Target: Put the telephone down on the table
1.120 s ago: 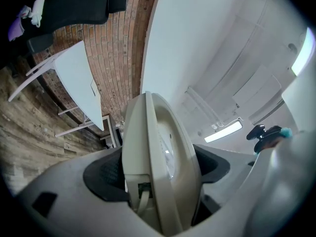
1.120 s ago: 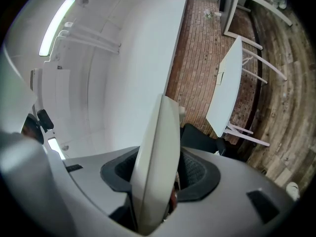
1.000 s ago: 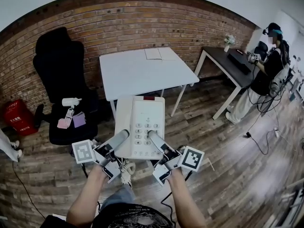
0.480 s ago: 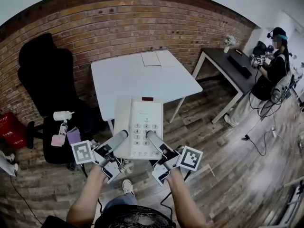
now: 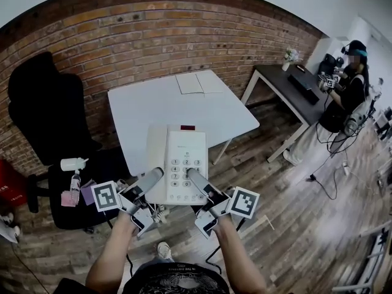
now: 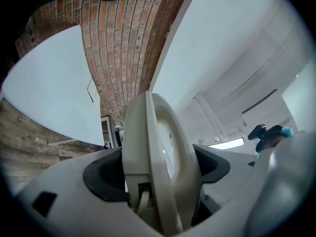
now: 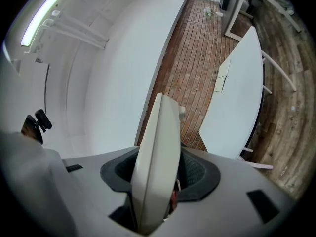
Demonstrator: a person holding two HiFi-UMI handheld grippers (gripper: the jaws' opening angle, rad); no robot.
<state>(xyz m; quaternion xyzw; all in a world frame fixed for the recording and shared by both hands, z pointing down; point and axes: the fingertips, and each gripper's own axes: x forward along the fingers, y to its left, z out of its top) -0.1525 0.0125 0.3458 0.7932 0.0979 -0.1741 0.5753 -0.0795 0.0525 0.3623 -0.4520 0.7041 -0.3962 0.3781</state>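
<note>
A white desk telephone (image 5: 179, 163) with a keypad and a handset on its left side hangs in the air in front of the white table (image 5: 147, 103). My left gripper (image 5: 154, 175) is shut on its near left edge and my right gripper (image 5: 192, 175) is shut on its near right edge. In the left gripper view the telephone (image 6: 158, 167) stands edge-on between the jaws. In the right gripper view the telephone (image 7: 155, 162) also fills the gap between the jaws, with the table (image 7: 237, 102) beyond it.
A sheet of paper (image 5: 199, 82) lies at the table's far edge. A black office chair (image 5: 52, 124) with a bottle (image 5: 72, 163) and small items stands at the left. A dark desk (image 5: 294, 87) and a person (image 5: 343, 97) are at the right. A brick wall (image 5: 153, 35) runs behind.
The telephone and both grippers have come closer to the white table, which now lies just beyond the telephone's far end. Both grips are unchanged.
</note>
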